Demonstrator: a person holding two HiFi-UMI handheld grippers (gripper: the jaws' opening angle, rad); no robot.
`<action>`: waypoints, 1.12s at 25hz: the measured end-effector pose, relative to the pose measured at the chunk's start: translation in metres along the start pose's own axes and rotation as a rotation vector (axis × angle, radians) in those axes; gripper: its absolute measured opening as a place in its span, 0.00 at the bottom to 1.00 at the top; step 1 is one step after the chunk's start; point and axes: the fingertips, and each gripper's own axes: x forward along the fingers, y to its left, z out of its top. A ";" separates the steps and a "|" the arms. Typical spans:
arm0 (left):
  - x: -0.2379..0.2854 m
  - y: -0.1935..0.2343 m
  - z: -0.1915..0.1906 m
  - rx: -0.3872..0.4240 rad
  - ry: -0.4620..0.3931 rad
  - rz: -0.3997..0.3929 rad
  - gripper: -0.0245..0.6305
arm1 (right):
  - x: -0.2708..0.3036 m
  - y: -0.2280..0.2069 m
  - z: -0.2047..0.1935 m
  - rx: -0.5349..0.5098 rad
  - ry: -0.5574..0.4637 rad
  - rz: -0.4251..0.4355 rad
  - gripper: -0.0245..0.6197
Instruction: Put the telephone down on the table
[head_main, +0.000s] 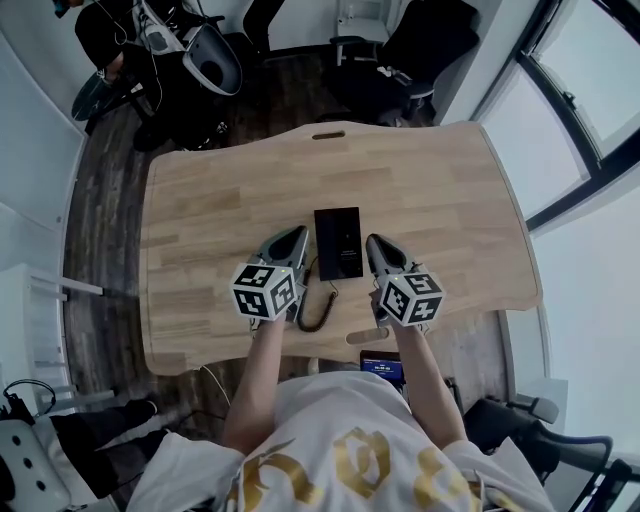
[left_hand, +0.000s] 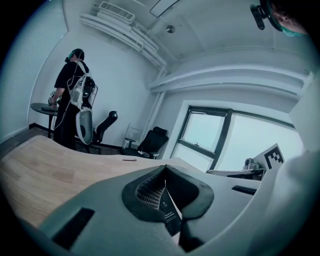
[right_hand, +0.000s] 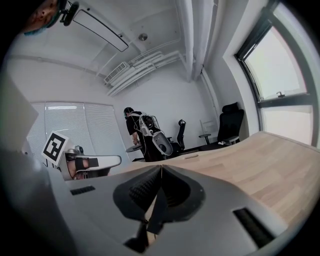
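The table (head_main: 220, 200) is seen as pale, matt planked wood, the telephone (head_main: 338, 243) as smooth black, and the floor (head_main: 105, 190) at nine o'clock as dark wood boards.

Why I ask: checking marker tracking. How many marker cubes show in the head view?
2. One marker cube rides on the left gripper, left of the black phone; the other rides on the right gripper, right of the phone. None appears hidden.

Left gripper (head_main: 298, 235) closed, right gripper (head_main: 374, 242) closed, side by side
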 end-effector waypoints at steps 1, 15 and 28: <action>-0.004 -0.003 0.001 0.005 -0.003 -0.002 0.05 | -0.003 0.002 0.001 -0.002 -0.006 -0.001 0.06; -0.034 -0.029 0.003 0.048 -0.033 -0.024 0.05 | -0.043 0.023 0.000 -0.040 -0.036 -0.030 0.06; -0.039 -0.033 0.002 0.043 -0.035 -0.026 0.05 | -0.053 0.020 0.004 -0.014 -0.057 -0.042 0.06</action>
